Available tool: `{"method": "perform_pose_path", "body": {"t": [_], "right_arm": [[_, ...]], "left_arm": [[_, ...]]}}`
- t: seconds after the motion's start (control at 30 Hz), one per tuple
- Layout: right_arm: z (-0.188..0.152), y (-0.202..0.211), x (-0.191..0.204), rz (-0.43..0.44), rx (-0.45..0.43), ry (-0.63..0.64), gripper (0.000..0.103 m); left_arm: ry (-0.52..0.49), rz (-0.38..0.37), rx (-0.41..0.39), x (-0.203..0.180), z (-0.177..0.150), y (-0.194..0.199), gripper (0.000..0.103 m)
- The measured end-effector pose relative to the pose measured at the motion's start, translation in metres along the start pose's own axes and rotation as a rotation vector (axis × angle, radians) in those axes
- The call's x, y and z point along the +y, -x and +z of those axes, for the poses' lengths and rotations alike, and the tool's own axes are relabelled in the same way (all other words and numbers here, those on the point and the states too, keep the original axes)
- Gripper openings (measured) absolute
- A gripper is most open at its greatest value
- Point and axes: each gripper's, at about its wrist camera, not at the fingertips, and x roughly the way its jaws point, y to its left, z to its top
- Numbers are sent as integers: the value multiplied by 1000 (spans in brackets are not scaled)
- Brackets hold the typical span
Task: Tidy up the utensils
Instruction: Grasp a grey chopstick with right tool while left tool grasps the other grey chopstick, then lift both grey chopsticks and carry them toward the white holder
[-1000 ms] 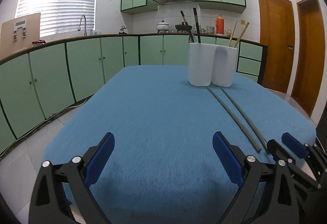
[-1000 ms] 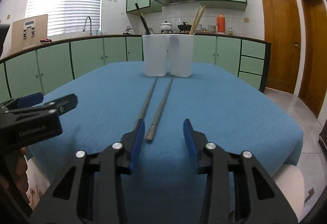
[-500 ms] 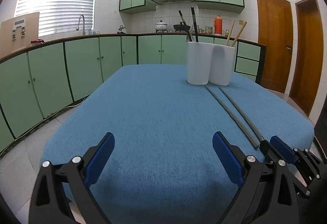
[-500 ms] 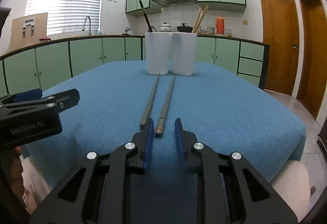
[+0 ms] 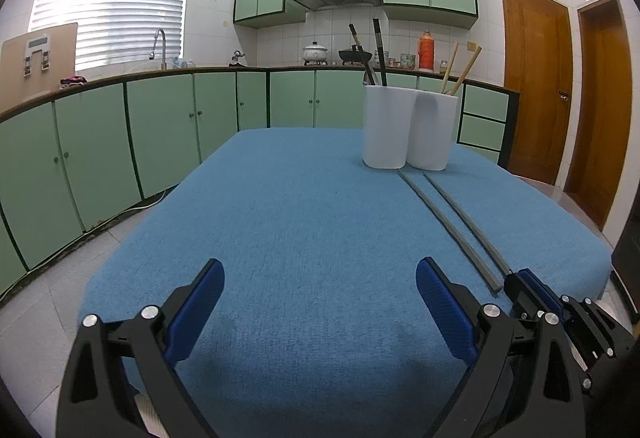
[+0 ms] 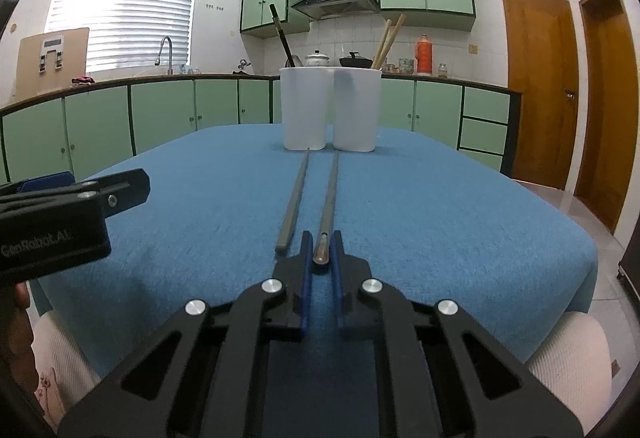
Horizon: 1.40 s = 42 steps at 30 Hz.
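My right tongs (image 6: 321, 252) are pinching the near end of the right-hand grey chopstick (image 6: 329, 194), the blue pads pressed against its tip close to the near edge of the worktop (image 6: 460, 222), which is covered in blue cloth. The chopstick still lies flat on the cloth, running away from me toward the far edge. Its twin, the left-hand grey chopstick (image 6: 294, 200), lies just beside it, almost parallel and apart from it, with its near end just left of my right tongs and untouched. Both sticks point at two white cups (image 6: 330, 108) standing side by side and touching near the far edge; the left cup holds dark chopsticks (image 6: 281, 36) and the right cup holds pale wooden chopsticks (image 6: 387, 38), all leaning upright. My left tongs (image 5: 320, 302) are spread wide over bare cloth at the near edge, holding nothing, well to the left of the grey pair. From that camera the right tongs show at the lower right, at the ends of the sticks.
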Motion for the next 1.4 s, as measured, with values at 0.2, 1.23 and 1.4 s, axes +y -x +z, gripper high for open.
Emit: {"method": "perform_pose_path", "body": {"t": [0.2, 1.23, 1.4], "right_arm": [[4, -1, -21, -39, 14, -55, 7], [18, 15, -115, -84, -26, -147, 7], [21, 15, -120, -83, -28, -148, 7]], "left_arm": [[-9, -24, -8, -11, 4, 2, 94], [-47, -96, 27, -122, -14, -36, 10], [-43, -97, 30, -121, -11, -34, 7]]}}
